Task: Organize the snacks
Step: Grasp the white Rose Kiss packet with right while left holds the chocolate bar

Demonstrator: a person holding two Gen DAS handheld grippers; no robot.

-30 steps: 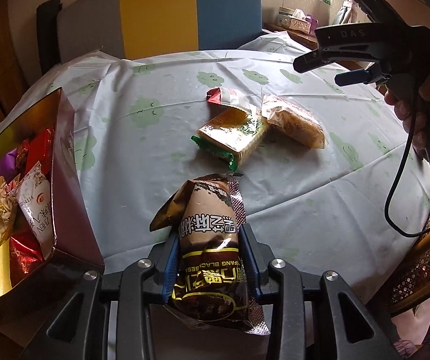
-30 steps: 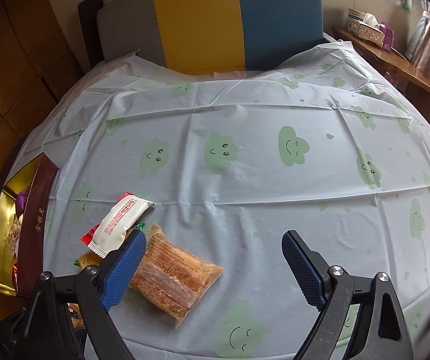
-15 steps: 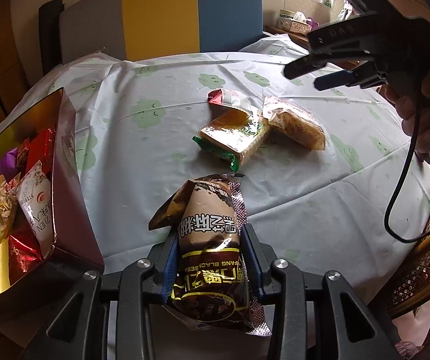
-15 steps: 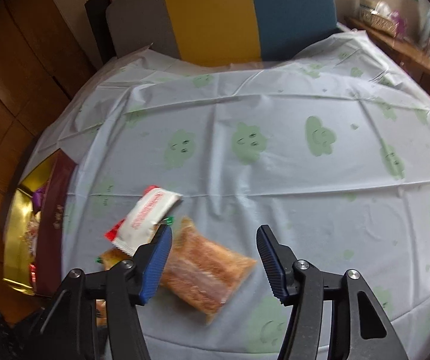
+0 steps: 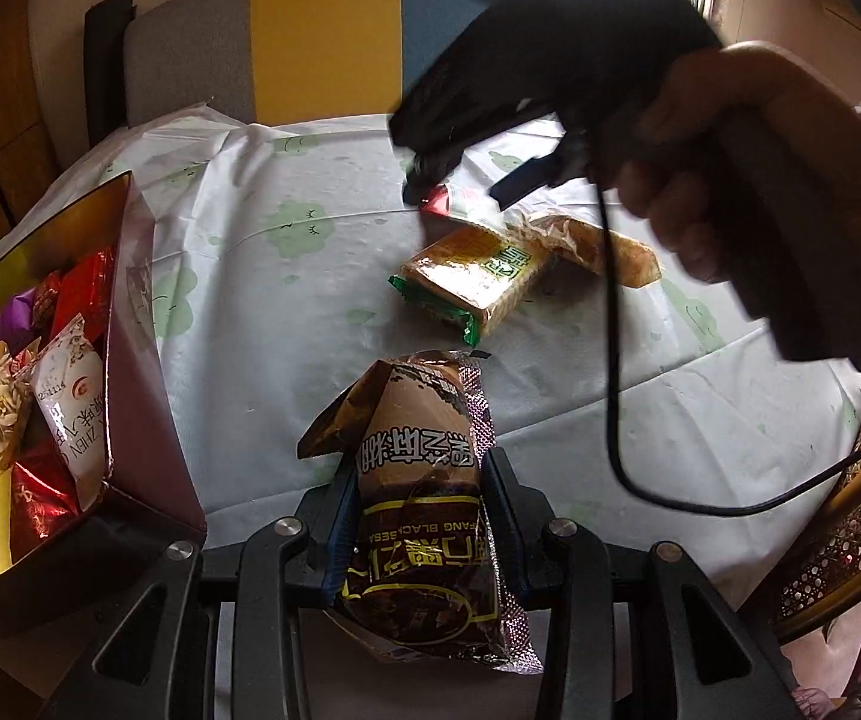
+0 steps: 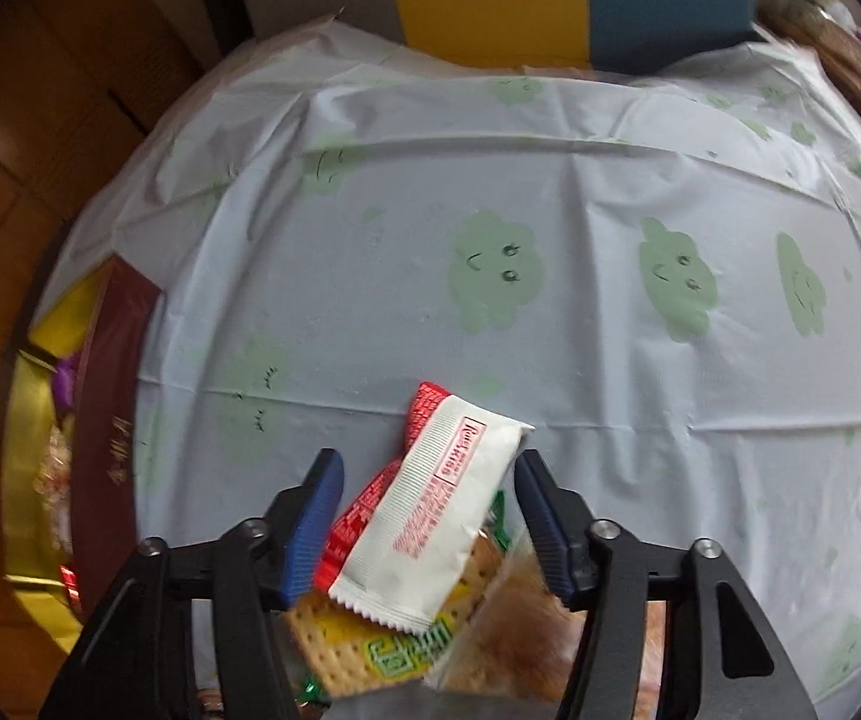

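My left gripper [image 5: 418, 480] is shut on a brown black-sesame snack packet [image 5: 424, 498], held above the table's near edge. My right gripper [image 6: 427, 498] is open, its blue pads either side of a white and red packet [image 6: 436, 516], not touching it. That packet lies on a green-edged cracker packet [image 6: 370, 654], with a clear packet of brown pastry [image 6: 514, 642] to the right. In the left wrist view the right gripper [image 5: 466, 180] hovers over the white packet [image 5: 460, 204], the cracker packet [image 5: 478, 276] and the pastry packet [image 5: 598, 246].
A dark red box with a gold lining [image 5: 142, 360] stands at the table's left edge and holds several wrapped snacks; it also shows in the right wrist view [image 6: 106, 420]. A grey, yellow and blue chair [image 5: 286, 42] stands behind the table. A woven chair [image 5: 850, 498] is at the right.
My right gripper has moved left and down over the white packet and narrowed its opening. My left gripper still holds the brown packet in about the same place.
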